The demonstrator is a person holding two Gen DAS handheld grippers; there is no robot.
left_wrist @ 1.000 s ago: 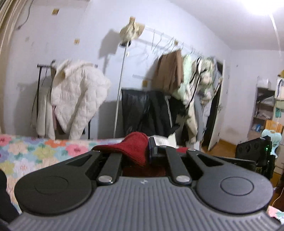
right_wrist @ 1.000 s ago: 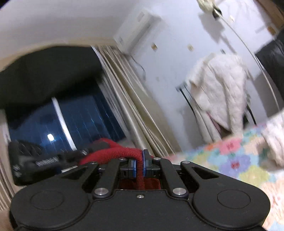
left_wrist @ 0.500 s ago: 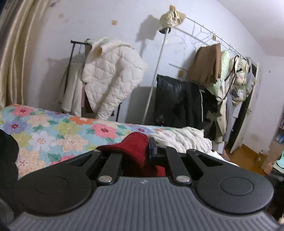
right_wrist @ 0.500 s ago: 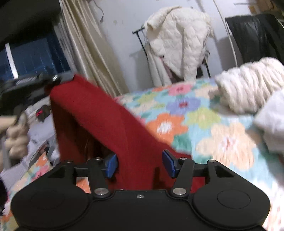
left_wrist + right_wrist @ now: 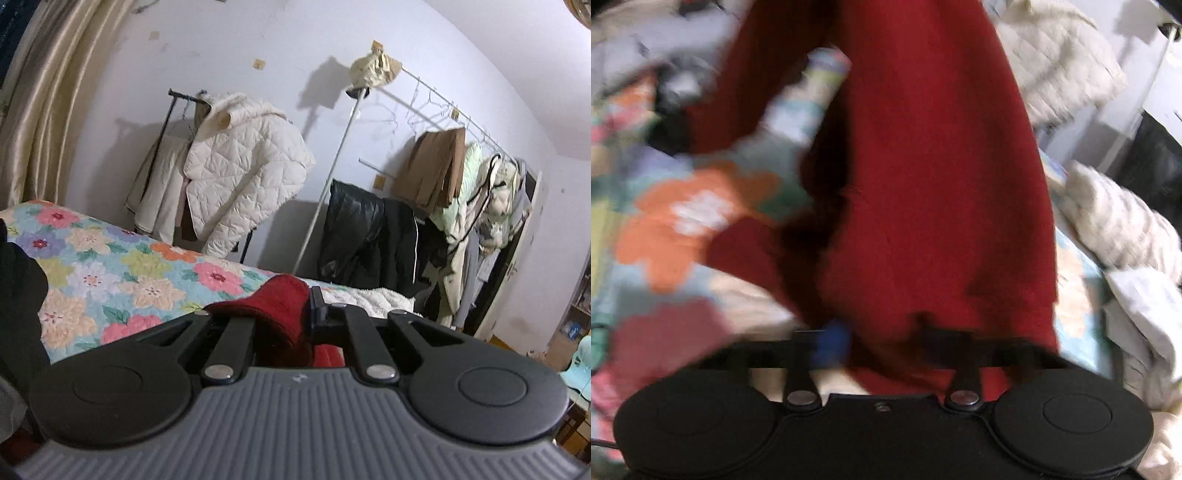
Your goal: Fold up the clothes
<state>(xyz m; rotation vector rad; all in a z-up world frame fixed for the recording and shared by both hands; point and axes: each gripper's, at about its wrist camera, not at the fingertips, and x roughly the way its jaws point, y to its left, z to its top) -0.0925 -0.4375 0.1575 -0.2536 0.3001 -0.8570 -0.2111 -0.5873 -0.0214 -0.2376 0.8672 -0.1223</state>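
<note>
A dark red knit garment (image 5: 280, 306) is pinched in my left gripper (image 5: 308, 306), which is shut on a bunched fold of it and held above the bed. In the right wrist view the same red garment (image 5: 923, 166) hangs down broadly in front of the camera, over the floral quilt (image 5: 683, 221). My right gripper (image 5: 886, 343) is open, its jaws wide apart with the cloth draped loosely between them. One blue pad (image 5: 831, 343) shows; the other is hidden behind the red cloth. This view is blurred by motion.
The bed's floral quilt (image 5: 110, 266) spreads to the left. A white quilted jacket (image 5: 240, 173) hangs on a rack behind it, beside a black jacket (image 5: 354, 229) and a rail of clothes (image 5: 443, 166). A cream fluffy garment (image 5: 1119, 221) and white cloth (image 5: 1145, 314) lie on the bed's right.
My right gripper went from shut on the red garment to wide open and swung down toward the bed. The left gripper stayed shut on the garment while its view turned left.
</note>
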